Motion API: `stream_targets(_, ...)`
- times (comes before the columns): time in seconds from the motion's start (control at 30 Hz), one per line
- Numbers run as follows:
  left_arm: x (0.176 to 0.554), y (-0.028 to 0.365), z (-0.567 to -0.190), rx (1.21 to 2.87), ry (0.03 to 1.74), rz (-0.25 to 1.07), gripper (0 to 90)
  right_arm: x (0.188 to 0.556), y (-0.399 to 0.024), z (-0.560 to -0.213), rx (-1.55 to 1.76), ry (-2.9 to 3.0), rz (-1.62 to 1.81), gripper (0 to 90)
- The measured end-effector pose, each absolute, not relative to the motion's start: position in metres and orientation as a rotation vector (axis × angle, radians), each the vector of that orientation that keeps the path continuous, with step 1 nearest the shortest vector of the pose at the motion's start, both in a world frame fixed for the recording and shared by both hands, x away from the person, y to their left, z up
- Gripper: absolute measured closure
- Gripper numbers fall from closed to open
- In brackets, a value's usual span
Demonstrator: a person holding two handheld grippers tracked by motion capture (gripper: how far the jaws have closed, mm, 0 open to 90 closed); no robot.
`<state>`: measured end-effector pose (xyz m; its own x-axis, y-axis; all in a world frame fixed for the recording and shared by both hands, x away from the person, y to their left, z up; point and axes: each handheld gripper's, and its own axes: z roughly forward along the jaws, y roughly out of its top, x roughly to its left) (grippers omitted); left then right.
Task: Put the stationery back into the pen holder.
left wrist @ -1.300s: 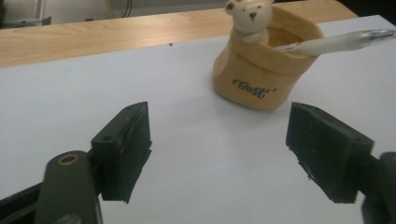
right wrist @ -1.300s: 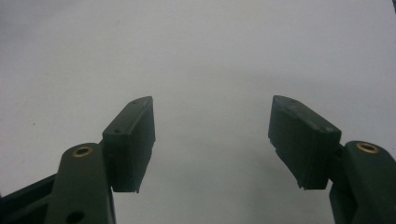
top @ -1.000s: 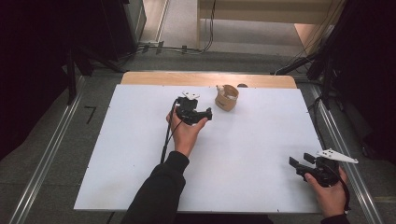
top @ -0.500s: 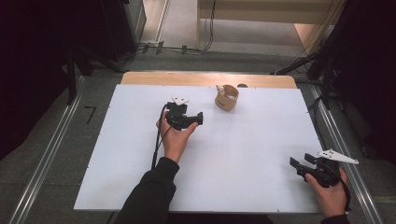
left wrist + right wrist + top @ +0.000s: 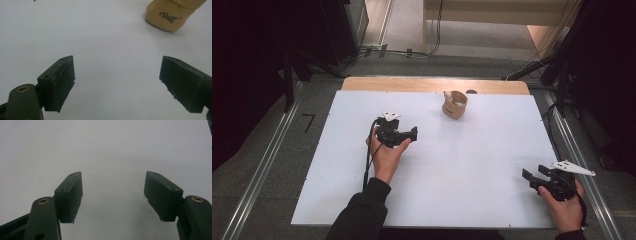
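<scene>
A squat tan paper cup (image 5: 455,104) stands near the far edge of the white tabletop (image 5: 472,150), a white scrap at its rim. In the left gripper view the cup (image 5: 172,15) sits at upper right, with dark script on its side. My left gripper (image 5: 412,134) lies left of centre, a good way short of the cup and pointing right. Its jaws have just been opening and stand wide with nothing between them (image 5: 117,67). My right gripper (image 5: 528,176) rests at the near right corner, open (image 5: 113,182) over bare white surface.
A wooden strip (image 5: 412,84) borders the far edge of the table. Metal rails (image 5: 262,175) run along both sides, and cables (image 5: 402,50) lie on the floor behind. Dark stands rise at the far right (image 5: 562,65).
The left gripper has drawn back from beside the cup, moving left and toward the near side. The right gripper has stayed in place.
</scene>
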<state>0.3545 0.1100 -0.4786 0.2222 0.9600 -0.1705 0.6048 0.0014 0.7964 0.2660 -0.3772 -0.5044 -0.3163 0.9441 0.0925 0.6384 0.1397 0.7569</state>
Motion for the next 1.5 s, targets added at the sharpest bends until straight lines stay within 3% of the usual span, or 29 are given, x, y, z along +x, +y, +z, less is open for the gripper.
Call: stream_targets(1.5, 0.263, 0.187, -0.5, 1.694, 1.53, 0.606, 10.6, 0.264, -0.373, -0.505, 1.54, 2.006, 0.989, 29.5)
